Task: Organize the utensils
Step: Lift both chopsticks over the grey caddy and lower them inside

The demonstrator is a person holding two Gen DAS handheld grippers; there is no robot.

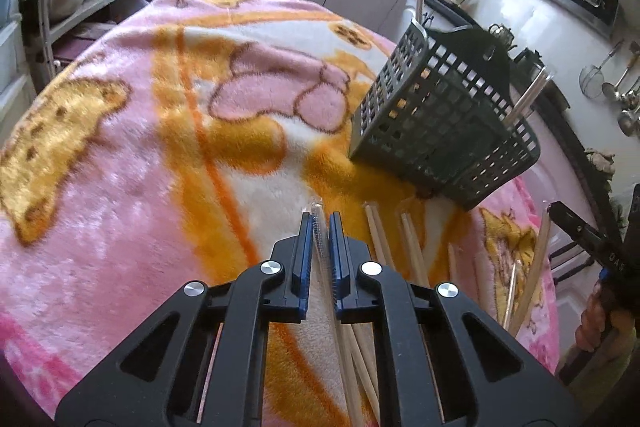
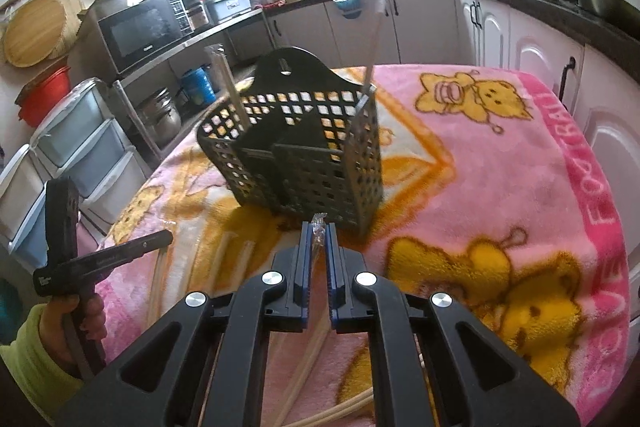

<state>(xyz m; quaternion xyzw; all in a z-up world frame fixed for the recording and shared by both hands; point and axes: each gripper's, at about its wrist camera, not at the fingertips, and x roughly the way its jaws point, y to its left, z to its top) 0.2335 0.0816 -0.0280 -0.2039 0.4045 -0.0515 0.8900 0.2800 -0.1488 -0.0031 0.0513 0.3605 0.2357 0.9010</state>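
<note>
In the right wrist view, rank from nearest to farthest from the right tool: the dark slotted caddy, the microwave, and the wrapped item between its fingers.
1. Wrapped item: between the fingers of the right tool.
2. Dark slotted caddy: just ahead, on the pink blanket.
3. Microwave: far left, on the counter shelf beyond the table.

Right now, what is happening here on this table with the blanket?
A person holds a gripper in each hand over a pink blanket. The left gripper is closed on a plastic-wrapped utensil, and the right gripper is closed on another wrapped piece. A dark utensil basket stands ahead, already with two wrapped items upright in it. Several loose chopsticks lie on the blanket beside the left gripper.
</note>
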